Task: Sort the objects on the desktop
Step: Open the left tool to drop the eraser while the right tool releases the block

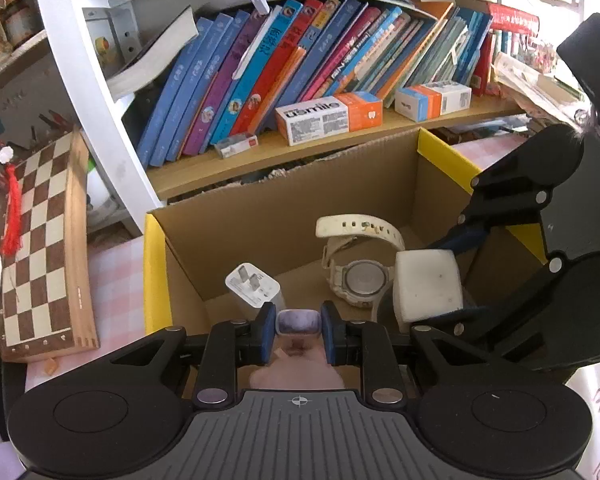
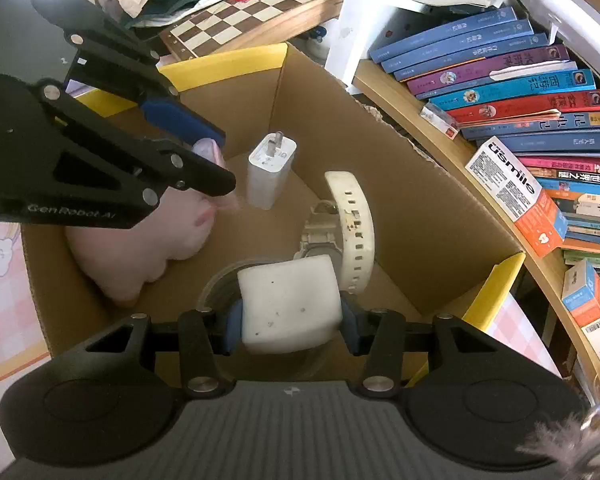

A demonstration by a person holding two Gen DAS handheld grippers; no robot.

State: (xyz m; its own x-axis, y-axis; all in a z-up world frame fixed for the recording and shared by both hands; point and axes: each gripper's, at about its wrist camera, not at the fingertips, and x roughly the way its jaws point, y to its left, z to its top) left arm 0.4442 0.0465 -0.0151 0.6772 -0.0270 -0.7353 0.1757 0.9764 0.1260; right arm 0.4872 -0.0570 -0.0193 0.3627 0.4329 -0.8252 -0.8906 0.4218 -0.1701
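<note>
An open cardboard box [image 1: 260, 216] [image 2: 380, 148] with yellow flaps lies below both grippers. My left gripper [image 1: 299, 332] [image 2: 220, 160] is shut on a part of a pink plush toy [image 1: 298, 322] [image 2: 140, 248], whose body rests against the box's near wall. My right gripper [image 2: 290, 328] [image 1: 444, 276] is shut on a white foam-like block [image 2: 290, 304] [image 1: 426, 286], held over the box interior. On the box floor stand a white plug charger [image 1: 254, 286] [image 2: 270, 172] and a cream wristwatch [image 1: 360, 264] [image 2: 352, 224]. A clear round item [image 2: 216, 284] sits under the block.
The box sits on a pink checked cloth [image 1: 116, 280]. A folded chessboard [image 1: 40, 248] [image 2: 260, 4] lies to one side. Behind the box a wooden shelf [image 1: 260, 152] carries leaning books [image 1: 300, 60] and toothbrush cartons [image 1: 328, 118] [image 2: 516, 196].
</note>
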